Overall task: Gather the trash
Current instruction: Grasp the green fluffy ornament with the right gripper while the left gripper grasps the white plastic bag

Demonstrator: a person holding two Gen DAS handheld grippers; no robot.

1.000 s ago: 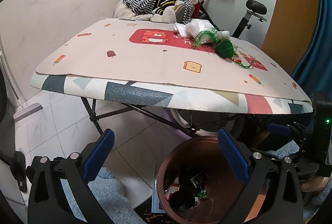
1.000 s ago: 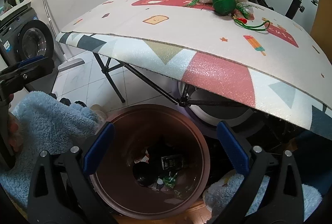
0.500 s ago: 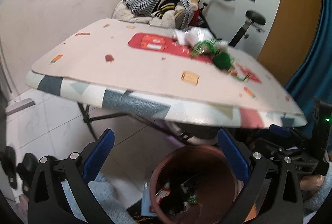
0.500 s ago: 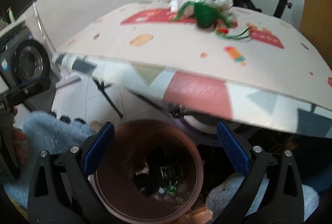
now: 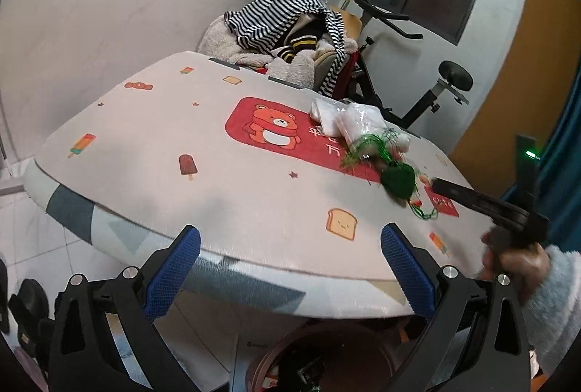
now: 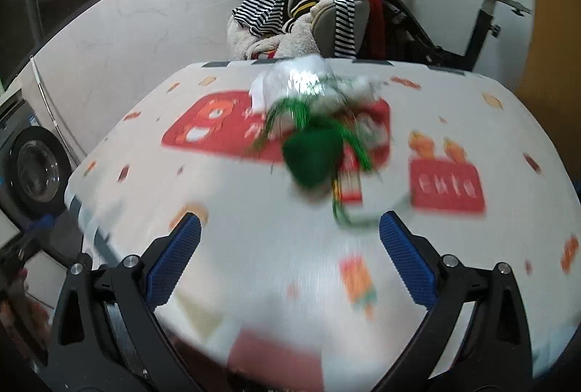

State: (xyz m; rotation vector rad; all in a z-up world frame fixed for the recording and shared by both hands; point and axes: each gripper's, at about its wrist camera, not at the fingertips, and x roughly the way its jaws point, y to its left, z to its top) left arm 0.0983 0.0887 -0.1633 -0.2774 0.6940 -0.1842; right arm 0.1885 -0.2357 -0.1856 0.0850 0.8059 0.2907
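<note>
A green pouch with green tinsel (image 5: 398, 177) (image 6: 315, 152) lies on the patterned table mat (image 5: 203, 152) (image 6: 261, 232), next to crumpled white plastic wrappers (image 5: 345, 118) (image 6: 301, 80). A brown trash bin (image 5: 319, 359) with litter inside stands under the table's near edge. My left gripper (image 5: 290, 268) is open and empty at the table's front edge. My right gripper (image 6: 289, 257) is open and empty over the mat, short of the green pouch; it also shows at the right of the left wrist view (image 5: 483, 203).
A chair piled with striped clothes (image 5: 287, 25) (image 6: 308, 3) and an exercise bike (image 5: 435, 90) (image 6: 483, 11) stand behind the table. A washing machine (image 6: 29, 167) is on the left. White tiled floor (image 5: 21, 232) lies below.
Both grippers have risen from bin level to table height. The right gripper has moved forward over the mat toward the green pouch; its view is motion-blurred. Both stay open.
</note>
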